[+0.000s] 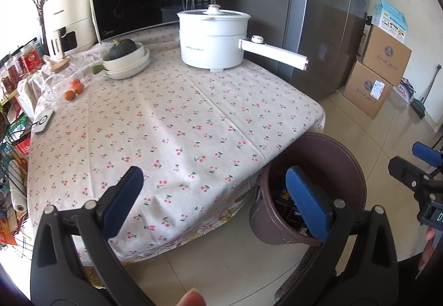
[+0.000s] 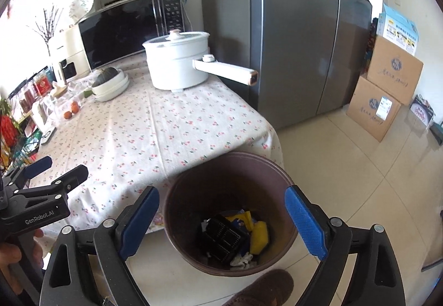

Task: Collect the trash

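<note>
A brown round trash bin (image 2: 177, 195) stands on the floor against the table's near right corner; it also shows in the left wrist view (image 1: 340, 156). Inside lie a black plastic tray (image 2: 221, 236), yellow wrappers (image 2: 259, 236) and crumpled white paper (image 2: 241, 260). My right gripper (image 2: 221, 225) is open and empty, directly above the bin's mouth. My left gripper (image 1: 218, 203) is open and empty, over the table's front edge, its right finger in front of the bin. Each gripper shows in the other's view, the right one (image 1: 426, 156) and the left one (image 2: 55, 167).
The table (image 1: 180, 118) has a cherry-print cloth. At its back stand a white electric pot (image 1: 213, 37) with a long handle, stacked bowls with a squash (image 1: 124, 57), oranges (image 1: 73, 90), a microwave (image 1: 149, 1). A grey fridge (image 2: 299, 29) and cardboard boxes (image 2: 382, 90) stand right. A brown slipper (image 2: 265, 289) is near the bin.
</note>
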`<state>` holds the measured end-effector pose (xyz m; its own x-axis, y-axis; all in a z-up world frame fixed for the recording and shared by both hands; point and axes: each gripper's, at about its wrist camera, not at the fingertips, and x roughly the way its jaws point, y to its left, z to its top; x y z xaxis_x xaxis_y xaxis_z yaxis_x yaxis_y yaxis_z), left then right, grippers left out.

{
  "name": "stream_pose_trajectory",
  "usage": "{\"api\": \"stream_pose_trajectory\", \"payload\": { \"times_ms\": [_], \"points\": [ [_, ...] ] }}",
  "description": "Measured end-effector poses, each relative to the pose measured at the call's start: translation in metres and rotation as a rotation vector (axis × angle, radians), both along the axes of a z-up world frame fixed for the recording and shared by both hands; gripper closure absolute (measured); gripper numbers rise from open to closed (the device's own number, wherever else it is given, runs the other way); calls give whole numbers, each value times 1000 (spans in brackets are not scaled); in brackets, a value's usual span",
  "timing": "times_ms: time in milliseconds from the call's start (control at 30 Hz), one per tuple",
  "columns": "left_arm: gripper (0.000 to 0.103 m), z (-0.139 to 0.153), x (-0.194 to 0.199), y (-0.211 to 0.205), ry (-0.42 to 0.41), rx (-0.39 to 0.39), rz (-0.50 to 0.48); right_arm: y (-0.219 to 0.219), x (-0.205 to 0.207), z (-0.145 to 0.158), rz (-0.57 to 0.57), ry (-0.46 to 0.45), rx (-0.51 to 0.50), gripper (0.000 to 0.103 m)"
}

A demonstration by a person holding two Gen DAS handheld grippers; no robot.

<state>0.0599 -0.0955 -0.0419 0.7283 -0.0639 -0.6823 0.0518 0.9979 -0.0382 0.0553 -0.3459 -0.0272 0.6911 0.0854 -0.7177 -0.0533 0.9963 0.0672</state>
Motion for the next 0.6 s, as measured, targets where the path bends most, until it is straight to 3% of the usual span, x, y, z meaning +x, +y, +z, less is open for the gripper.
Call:
{"api": "stream_pose_trajectory", "payload": {
  "times_ms": [200, 600],
  "points": [
    [1, 18, -26, 30, -89, 13, 63, 38, -17, 19, 59, -123, -76, 3],
    [1, 16, -41, 44, -123, 20, 99, 42, -16, 17, 42, -141, -49, 3]
  ]
}}
